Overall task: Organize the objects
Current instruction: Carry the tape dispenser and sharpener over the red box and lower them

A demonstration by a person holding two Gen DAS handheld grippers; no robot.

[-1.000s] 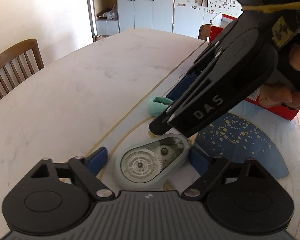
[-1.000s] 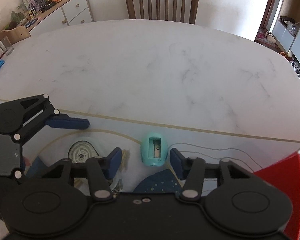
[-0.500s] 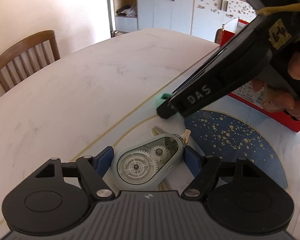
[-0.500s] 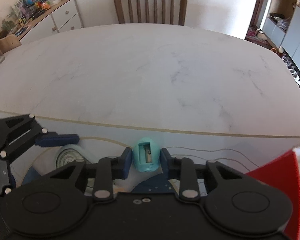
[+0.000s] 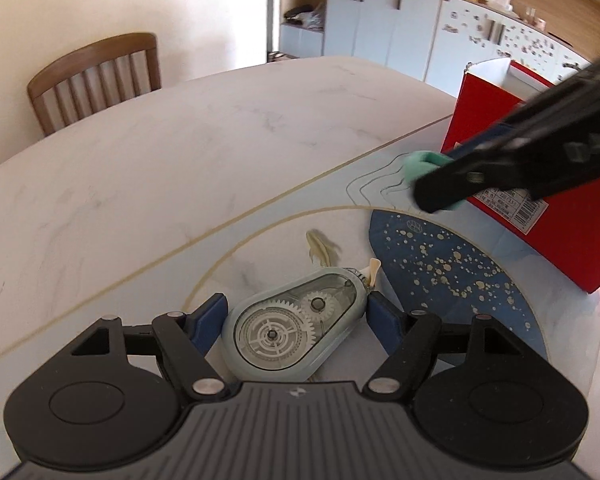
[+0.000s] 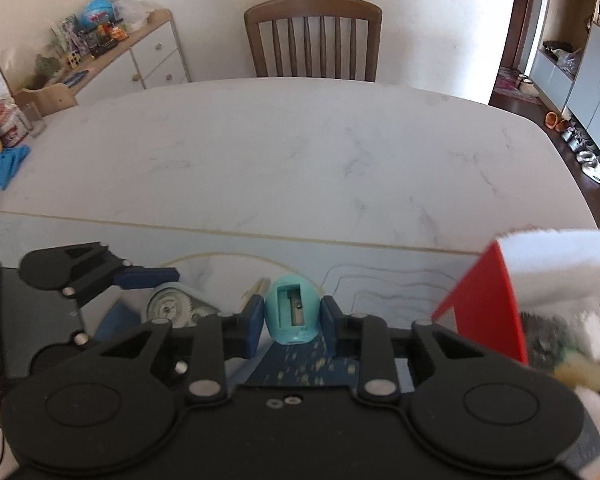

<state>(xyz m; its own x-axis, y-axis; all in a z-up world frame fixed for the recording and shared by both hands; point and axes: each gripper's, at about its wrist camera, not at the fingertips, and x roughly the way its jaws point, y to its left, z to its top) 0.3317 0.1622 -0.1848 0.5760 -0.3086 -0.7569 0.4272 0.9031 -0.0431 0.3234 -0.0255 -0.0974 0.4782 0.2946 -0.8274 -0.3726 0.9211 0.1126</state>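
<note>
My right tool [image 6: 292, 320]: clamped on the teal pencil sharpener [image 6: 291, 312], lower centre of the right wrist view, lifted clear of the bench [image 6: 300, 160]; in the left wrist view the sharpener [image 5: 422, 162] sits at right, just beside the red box [image 5: 540, 200].
My left tool [image 5: 296, 320]: pads touching both sides of the clear correction tape dispenser [image 5: 288, 328], lower centre of its view, lying on the printed mat [image 5: 452, 264].
Wooden chair [image 6: 312, 36]: top centre, behind the bench.
</note>
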